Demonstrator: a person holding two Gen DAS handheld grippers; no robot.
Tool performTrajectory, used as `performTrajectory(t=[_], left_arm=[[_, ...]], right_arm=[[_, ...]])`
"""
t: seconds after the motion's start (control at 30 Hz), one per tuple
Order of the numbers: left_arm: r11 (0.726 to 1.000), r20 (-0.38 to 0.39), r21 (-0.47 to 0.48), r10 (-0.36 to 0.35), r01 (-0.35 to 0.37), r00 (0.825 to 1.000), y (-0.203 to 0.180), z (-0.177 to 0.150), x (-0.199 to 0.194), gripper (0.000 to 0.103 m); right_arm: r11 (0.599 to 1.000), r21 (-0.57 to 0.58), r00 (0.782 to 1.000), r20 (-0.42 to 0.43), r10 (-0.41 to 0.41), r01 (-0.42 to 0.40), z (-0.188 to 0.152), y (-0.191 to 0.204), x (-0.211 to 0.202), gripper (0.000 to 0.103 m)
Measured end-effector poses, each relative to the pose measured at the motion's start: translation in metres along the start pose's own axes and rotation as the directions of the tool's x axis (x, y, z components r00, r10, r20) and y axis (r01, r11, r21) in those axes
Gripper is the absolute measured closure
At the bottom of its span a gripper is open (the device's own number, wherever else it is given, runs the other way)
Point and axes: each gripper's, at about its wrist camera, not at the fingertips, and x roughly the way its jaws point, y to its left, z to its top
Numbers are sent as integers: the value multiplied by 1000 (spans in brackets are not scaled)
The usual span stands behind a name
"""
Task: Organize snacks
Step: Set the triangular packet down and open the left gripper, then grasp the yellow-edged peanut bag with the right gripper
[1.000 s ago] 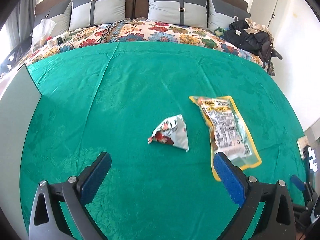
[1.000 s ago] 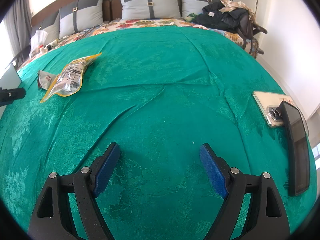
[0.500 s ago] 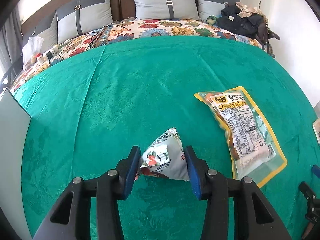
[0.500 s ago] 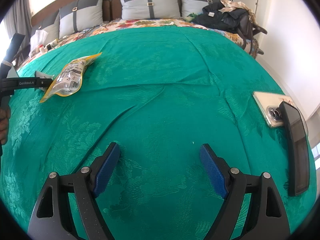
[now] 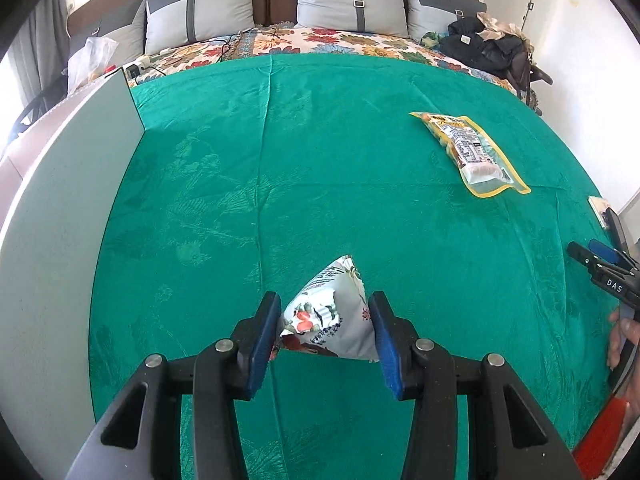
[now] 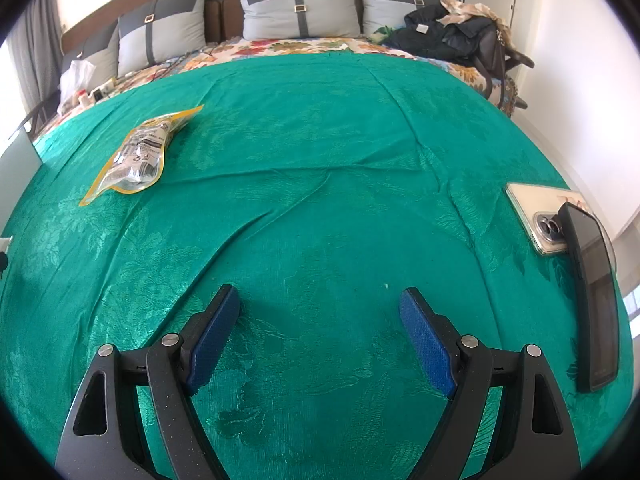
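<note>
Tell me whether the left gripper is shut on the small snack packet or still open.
Shut on it: the left gripper has both blue pads pressed against the sides of the small snack packet.

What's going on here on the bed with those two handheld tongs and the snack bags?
A person is sorting snacks on a green bedspread. The left tongs are shut on a small white snack packet, its sides pressed between the blue pads. The right tongs hang open over bare cloth, holding nothing. A yellow-edged snack bag lies flat farther up the spread, untouched. Two phones rest at the right edge.
</note>
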Motion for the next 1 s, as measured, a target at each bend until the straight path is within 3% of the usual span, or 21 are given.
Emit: performTrajectory(t=[0.1,0.27,0.57,1.0], left_arm=[[999,11,-31,22,-22,1000,3,-9,8,56],[994,48,-43,102,-100,994,5,-13,19,25],[989,67,-76,135,-130,989,16,-14,27,4],[987,64,-81,141,-135,988,16,-12,30,0]], right_arm=[[1000,0,1000,0,0,0,0,0,0,18],[1000,0,1000,0,0,0,0,0,0,18],[1000,0,1000,0,0,0,0,0,0,18],[1000,0,1000,0,1,-1,0,0,0,18]])
